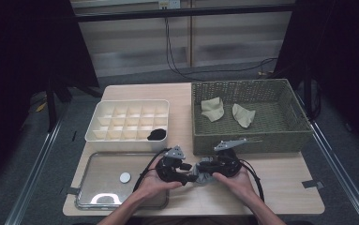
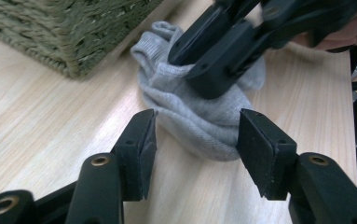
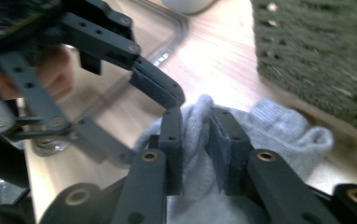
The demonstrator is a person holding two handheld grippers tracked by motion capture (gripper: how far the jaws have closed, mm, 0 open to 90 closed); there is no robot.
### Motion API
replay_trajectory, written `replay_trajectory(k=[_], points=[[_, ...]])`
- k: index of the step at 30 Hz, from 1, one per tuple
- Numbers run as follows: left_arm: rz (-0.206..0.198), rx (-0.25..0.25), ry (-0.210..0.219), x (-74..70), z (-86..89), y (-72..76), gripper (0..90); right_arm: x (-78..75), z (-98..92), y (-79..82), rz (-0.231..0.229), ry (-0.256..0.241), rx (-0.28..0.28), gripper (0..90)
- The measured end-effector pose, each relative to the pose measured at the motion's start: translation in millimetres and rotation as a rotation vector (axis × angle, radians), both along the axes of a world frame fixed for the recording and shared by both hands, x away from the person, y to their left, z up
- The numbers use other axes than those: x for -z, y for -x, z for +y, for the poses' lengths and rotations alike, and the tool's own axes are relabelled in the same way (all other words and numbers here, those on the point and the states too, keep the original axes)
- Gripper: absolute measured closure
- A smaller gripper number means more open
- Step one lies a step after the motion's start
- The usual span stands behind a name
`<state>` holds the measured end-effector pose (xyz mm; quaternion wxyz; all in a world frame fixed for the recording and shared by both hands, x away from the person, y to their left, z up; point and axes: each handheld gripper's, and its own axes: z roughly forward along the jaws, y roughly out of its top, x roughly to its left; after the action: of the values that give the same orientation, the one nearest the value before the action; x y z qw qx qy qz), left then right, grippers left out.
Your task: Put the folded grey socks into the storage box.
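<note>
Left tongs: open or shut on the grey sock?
Open. In the left gripper view the left tongs stand wide, jaws either side of the grey sock, not pressing it. The right tongs pinch it.

Dim surroundings, tray glare, close-up blur

**A staged lab bench, not a home**

We're looking at a test setup: one small wooden table ringed by dark curtains, metal floor rails either side, tape tabs marking the tabletop, loose cables trailing across the grey floor behind.
</note>
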<state>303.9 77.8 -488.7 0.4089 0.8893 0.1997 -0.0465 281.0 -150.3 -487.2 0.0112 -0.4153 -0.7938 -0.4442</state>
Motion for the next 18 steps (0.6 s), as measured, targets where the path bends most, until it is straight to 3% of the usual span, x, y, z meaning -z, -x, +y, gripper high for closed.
replay_trajectory(k=[2, 7, 8, 11, 14, 17, 18], points=[[-0.005, -0.008, 0.007, -0.8, 2.0, 0.1, 49.5, -5.2, -1.1, 3.5, -0.012, -0.002, -0.005, 66.9], [-0.013, 0.002, 0.026, -5.1, 6.0, 2.8, 55.8, -11.0, -10.0, 10.9, -0.020, -0.006, 0.011, 65.2], [-0.015, 0.009, 0.012, -6.2, 6.9, 3.1, 57.7, -11.4, -11.8, 12.1, -0.020, -0.004, 0.008, 65.6], [-0.012, 0.019, 0.004, -5.6, 7.2, 4.5, 64.2, -7.8, -12.9, 13.5, -0.011, 0.013, 0.005, 64.7], [-0.009, 0.016, -0.018, -2.2, 4.4, 4.6, 66.6, -0.6, -6.3, 13.1, -0.007, 0.072, -0.004, 63.5], [0.006, 0.015, -0.021, -0.1, 2.7, 3.7, 66.8, 4.1, -1.8, 11.2, 0.000, 0.109, 0.002, 67.9], [0.011, 0.022, -0.028, 0.7, 2.8, 3.1, 66.9, 5.0, -1.6, 10.4, 0.005, 0.105, 0.003, 73.7]])
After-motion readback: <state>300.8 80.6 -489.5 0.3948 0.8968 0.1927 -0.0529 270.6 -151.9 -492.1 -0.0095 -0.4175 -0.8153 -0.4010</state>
